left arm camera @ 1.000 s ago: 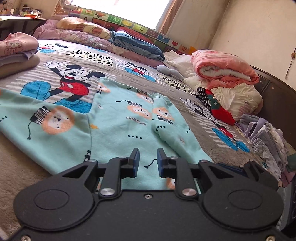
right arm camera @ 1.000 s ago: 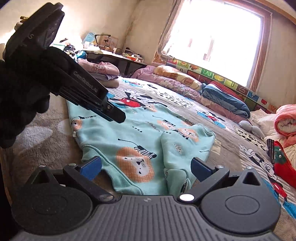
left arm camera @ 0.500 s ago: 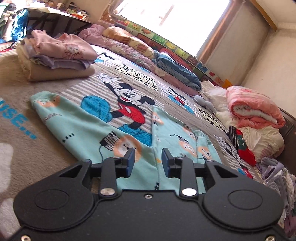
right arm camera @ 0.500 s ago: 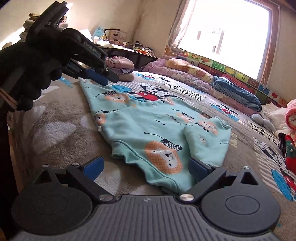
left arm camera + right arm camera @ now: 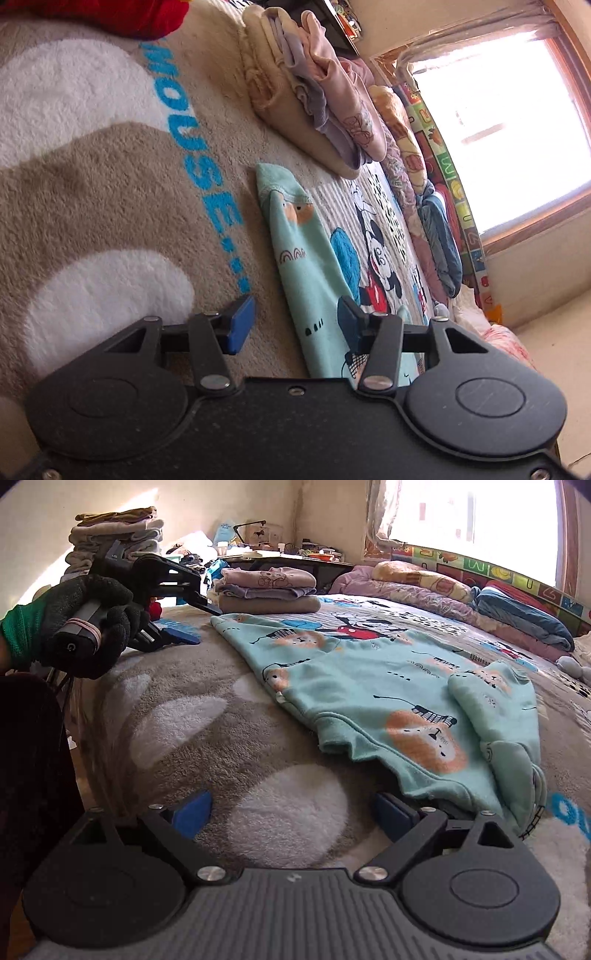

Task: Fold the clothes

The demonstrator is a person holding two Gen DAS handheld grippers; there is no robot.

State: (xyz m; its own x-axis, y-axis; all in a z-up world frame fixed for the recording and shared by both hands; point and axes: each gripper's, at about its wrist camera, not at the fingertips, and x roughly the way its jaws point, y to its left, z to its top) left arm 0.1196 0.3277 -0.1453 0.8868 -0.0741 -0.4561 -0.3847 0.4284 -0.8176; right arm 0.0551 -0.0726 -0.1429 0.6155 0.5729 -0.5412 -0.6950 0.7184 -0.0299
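Observation:
A mint-green child's sweatshirt with orange lion prints [image 5: 406, 686] lies flat on the Mickey Mouse blanket [image 5: 221, 738], its right sleeve folded over the body. Its left sleeve [image 5: 295, 229] stretches out ahead in the tilted left wrist view. My left gripper [image 5: 293, 325] is open and empty, hovering near that sleeve; it also shows in the right wrist view [image 5: 192, 624], held by a gloved hand. My right gripper [image 5: 291, 812] is open and empty, low over the blanket at the sweatshirt's hem, its right finger close to the hem's edge.
A stack of folded clothes [image 5: 266, 590] sits on the bed beyond the sleeve cuff. Rolled quilts [image 5: 517, 613] line the far side under the window. A cluttered desk [image 5: 288, 554] and a tall pile of clothes [image 5: 118, 531] stand at the back left.
My left gripper opened, rolled sideways and moved left to the outstretched sleeve. My right gripper drew back and down toward the hem, staying open.

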